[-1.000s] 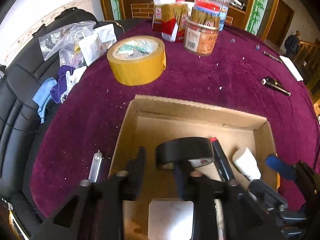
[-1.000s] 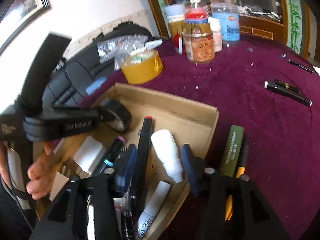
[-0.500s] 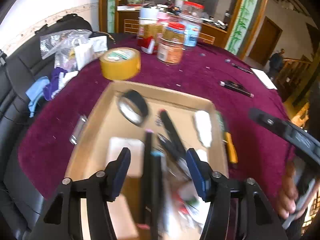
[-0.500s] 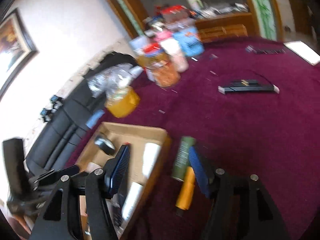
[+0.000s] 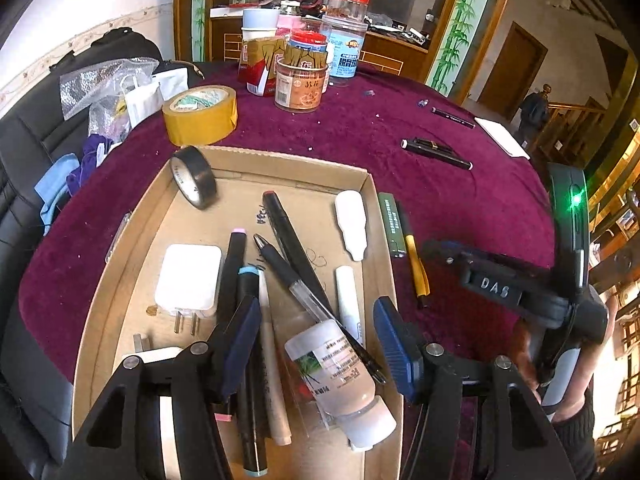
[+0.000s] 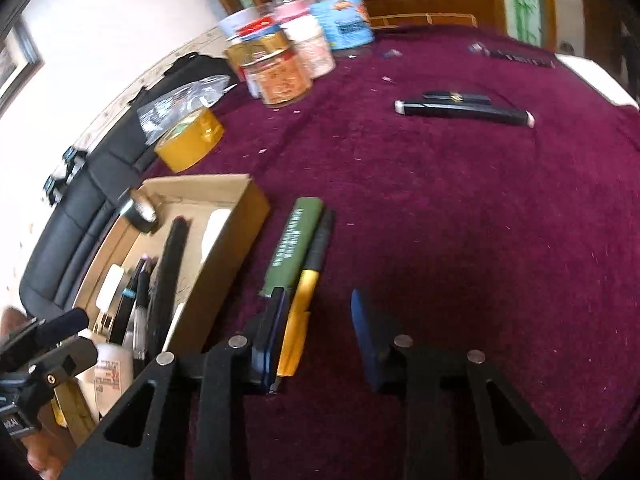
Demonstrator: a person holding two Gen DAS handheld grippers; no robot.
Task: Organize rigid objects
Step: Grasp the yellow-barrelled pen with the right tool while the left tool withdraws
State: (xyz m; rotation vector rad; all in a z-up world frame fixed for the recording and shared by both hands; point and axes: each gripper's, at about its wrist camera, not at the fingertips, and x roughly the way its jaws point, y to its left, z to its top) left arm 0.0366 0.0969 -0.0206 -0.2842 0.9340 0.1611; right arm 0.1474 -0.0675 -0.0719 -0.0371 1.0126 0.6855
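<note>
A cardboard box (image 5: 376, 216) on the purple table holds a black tape roll (image 5: 194, 178), several pens and markers, a white charger (image 5: 188, 280), white tubes and a small bottle (image 5: 340, 376). My left gripper (image 5: 316, 344) is open and empty above the box's near end. Just right of the box lie a green stick (image 5: 390, 220) and a yellow-and-black pen (image 5: 416, 264). My right gripper (image 6: 320, 336) is open low over the table, with the yellow pen (image 6: 300, 312) and green stick (image 6: 294, 246) at its left finger. The box also shows in the right wrist view (image 6: 228, 248).
A yellow tape roll (image 5: 200, 114), jars and cans (image 5: 300, 80) stand at the back. A black pen (image 5: 436, 154), another dark pen (image 5: 452, 117) and a white card (image 5: 502, 136) lie to the right. Bags and cloths (image 5: 112, 96) sit on a black sofa at left.
My left gripper let go of the black tape roll, which now leans in the box's far corner, and pulled back. My right gripper moved out of the box, right and down toward the yellow pen.
</note>
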